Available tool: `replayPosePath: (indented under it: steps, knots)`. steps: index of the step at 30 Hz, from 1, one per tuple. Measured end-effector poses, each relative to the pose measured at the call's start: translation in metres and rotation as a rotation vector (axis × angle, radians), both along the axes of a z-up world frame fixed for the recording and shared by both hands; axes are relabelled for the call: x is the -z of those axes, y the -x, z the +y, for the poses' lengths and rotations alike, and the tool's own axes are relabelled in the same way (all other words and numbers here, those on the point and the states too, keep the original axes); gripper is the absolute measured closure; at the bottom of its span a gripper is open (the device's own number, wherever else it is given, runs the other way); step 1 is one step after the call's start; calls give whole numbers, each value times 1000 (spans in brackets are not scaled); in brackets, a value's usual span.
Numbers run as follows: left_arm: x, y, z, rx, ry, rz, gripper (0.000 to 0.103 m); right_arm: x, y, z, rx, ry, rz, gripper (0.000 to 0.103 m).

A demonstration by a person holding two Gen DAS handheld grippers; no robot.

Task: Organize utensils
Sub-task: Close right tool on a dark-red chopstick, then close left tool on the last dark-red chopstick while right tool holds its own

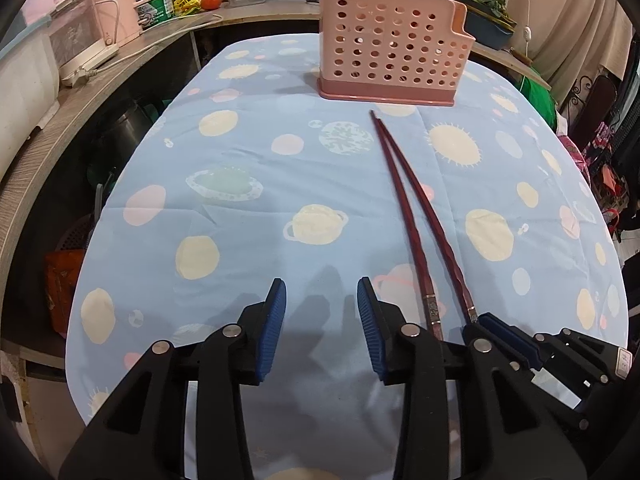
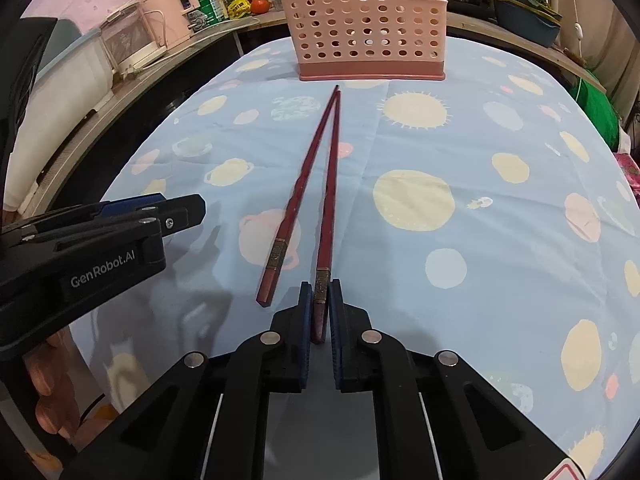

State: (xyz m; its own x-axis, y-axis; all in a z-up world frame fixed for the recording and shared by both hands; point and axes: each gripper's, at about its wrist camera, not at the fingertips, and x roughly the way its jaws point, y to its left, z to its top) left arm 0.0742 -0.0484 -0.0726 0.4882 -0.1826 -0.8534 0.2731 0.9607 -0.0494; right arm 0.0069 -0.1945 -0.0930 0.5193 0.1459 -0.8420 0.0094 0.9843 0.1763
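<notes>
1. Two long dark-red wooden chopsticks [image 2: 316, 168] lie on the pale-blue planet-print tablecloth [image 2: 460, 200], tips meeting near the pink perforated plastic utensil holder [image 2: 366, 26], handle ends spread apart.
2. The right gripper [image 2: 320, 312], black with blue pads, has its jaws drawn narrow around the handle end of the right-hand chopstick [image 2: 325, 240], pads touching it.
3. The left gripper [image 1: 322, 316] hangs over bare cloth just left of the chopsticks, jaws spread wide and holding nothing.
4. The holder stands upright at the table's far end.

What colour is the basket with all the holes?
The utensil holder is pink with a darker pink base, clearest in the right wrist view.
</notes>
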Motion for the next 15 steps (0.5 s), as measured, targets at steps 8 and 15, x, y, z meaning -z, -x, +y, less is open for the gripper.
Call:
replayPosePath:
  steps: [8, 15]
  knots:
    - [4, 3, -21, 51, 17, 16, 52, -1, 8, -36, 106, -24, 3, 96]
    - [16, 4, -41, 92, 13, 55, 52, 1, 13, -52, 141, -59, 11, 96]
